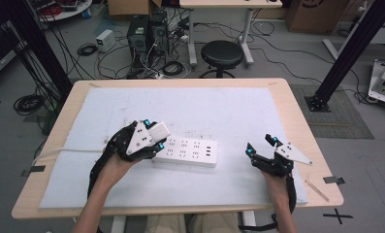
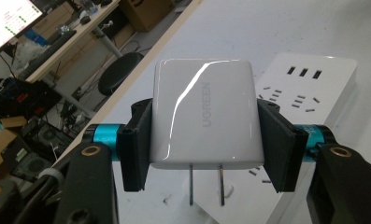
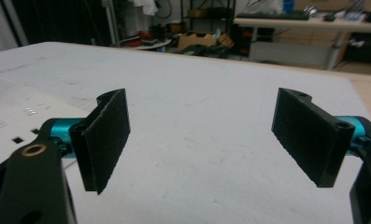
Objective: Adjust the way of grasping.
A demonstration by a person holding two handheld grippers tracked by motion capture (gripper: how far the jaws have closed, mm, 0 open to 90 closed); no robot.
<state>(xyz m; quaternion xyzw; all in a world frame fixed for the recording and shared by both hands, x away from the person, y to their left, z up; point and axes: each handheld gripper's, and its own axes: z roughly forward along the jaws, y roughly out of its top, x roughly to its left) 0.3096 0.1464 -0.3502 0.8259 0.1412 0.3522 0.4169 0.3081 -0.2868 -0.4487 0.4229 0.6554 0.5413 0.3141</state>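
Note:
My left gripper [image 1: 152,137] is shut on a white charger [image 1: 159,130] and holds it just above the left end of the white power strip [image 1: 187,151]. In the left gripper view both black pads clamp the sides of the charger [image 2: 204,119], its two prongs point down, and the power strip [image 2: 309,86] lies beyond on the right. My right gripper [image 1: 261,145] rests over the white mat at the right, apart from the strip. In the right gripper view its pads [image 3: 106,137] stand wide apart with nothing between them, so the right gripper [image 3: 206,140] is open.
A white mat [image 1: 204,104] covers most of the wooden table [image 1: 284,90]. The strip's white cable [image 1: 59,153] runs off the left edge. A black stool [image 1: 221,53], computer towers and cables stand on the floor beyond the table. A thin stick [image 1: 317,189] lies near the right front corner.

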